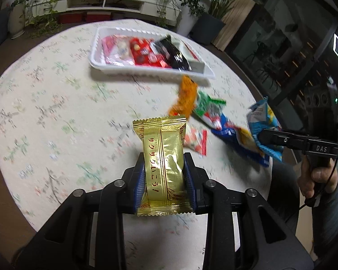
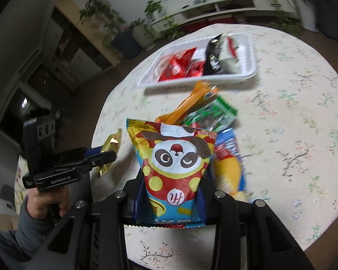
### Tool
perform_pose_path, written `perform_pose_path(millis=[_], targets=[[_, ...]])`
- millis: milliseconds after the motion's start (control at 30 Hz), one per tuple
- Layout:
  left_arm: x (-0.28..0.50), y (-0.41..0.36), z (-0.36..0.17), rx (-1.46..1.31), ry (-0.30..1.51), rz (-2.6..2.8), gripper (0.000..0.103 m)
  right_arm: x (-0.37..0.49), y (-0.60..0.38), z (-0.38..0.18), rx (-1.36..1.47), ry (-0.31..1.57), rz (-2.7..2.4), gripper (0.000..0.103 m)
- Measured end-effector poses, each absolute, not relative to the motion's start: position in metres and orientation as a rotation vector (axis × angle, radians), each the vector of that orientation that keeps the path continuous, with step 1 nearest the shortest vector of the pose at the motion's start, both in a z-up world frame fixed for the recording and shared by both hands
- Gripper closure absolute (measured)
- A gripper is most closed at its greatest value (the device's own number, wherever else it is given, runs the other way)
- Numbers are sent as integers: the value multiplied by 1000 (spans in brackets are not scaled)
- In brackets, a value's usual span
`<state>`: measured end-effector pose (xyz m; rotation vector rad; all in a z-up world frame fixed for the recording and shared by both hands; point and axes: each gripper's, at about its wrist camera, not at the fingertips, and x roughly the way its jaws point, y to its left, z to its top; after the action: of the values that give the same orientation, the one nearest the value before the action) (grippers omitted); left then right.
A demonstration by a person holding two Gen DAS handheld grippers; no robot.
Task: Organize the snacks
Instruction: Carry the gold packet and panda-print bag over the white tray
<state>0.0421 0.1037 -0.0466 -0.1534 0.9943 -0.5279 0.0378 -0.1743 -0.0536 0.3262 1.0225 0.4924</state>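
The left gripper (image 1: 164, 177) fingers clamp a gold foil wafer packet (image 1: 162, 164); the right gripper (image 2: 169, 193) fingers pinch a panda-print snack bag (image 2: 173, 164), both seemingly above the floral-clothed counter (image 1: 56, 112).

Left black two-finger gripper (image 1: 164, 177): blue-padded fingers (image 1: 141, 180) clamped on both sides of gold foil snack packet (image 1: 162, 164), packet upright between jaws. Left hand (image 2: 45, 200) wraps pistol grip, grey sleeve at wrist.

Right black two-finger gripper (image 2: 170, 193): jaws pinch lower part of panda-print snack bag (image 2: 173, 164). Right hand (image 1: 315, 177) on grip, fingers curled, grey sleeve.
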Motion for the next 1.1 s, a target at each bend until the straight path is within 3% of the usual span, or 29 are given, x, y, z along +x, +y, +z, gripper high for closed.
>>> perform_pose_path(millis=[367, 633, 1100], targets=[[130, 138, 16, -192, 875, -473, 74, 87, -233, 9, 419, 837, 251, 63], [221, 109, 63, -124, 800, -468, 74, 156, -172, 67, 262, 708, 336, 63], [298, 62, -17, -56, 918, -445, 74, 255, -91, -29, 59, 984, 276, 63]])
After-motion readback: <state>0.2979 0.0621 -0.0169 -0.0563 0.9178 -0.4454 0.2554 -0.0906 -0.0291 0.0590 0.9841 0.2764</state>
